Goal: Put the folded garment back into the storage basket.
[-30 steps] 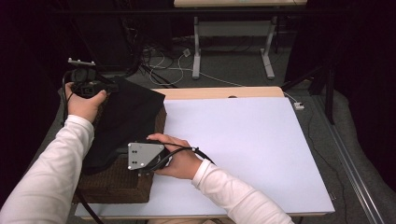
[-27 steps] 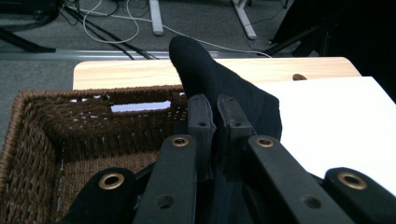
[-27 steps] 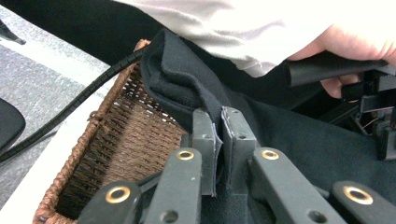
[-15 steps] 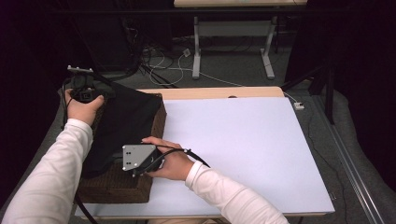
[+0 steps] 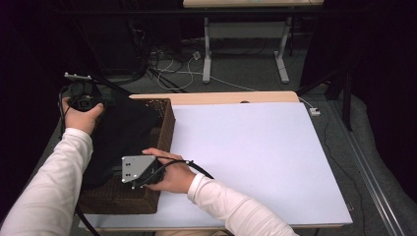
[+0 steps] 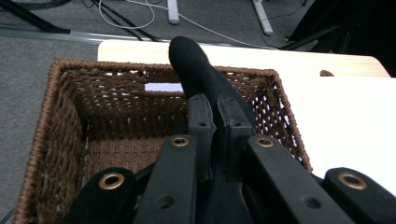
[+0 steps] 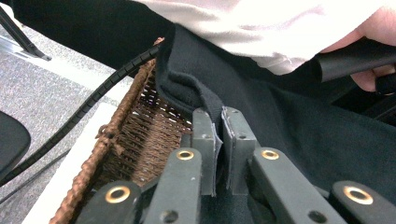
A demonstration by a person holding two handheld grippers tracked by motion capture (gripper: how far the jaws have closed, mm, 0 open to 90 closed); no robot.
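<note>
A black cloth (image 5: 120, 135) hangs into a brown wicker basket (image 5: 166, 129) at the table's left end. My left gripper (image 5: 97, 103) holds the cloth's far edge over the basket's back left corner. In the left gripper view that gripper (image 6: 215, 122) is shut on a fold of the cloth (image 6: 191, 60), above the basket's woven floor (image 6: 112, 154). My right gripper (image 5: 130, 177), topped by a grey plate, grips the near edge. In the right gripper view it (image 7: 218, 122) is shut on the cloth's hem (image 7: 187, 88), just inside the basket's rim (image 7: 126, 116).
The white tabletop (image 5: 255, 157) stretches right of the basket, with a wooden strip (image 5: 221, 97) along its far edge. A white sleeve (image 7: 261, 28) crosses the right gripper view. A black cable (image 7: 93, 100) hangs outside the basket. Table legs and cables lie on the floor (image 5: 236, 64) beyond.
Both hands have moved left and down with the cloth. The cloth has sunk deeper into the basket, and the basket's far right corner now shows.
</note>
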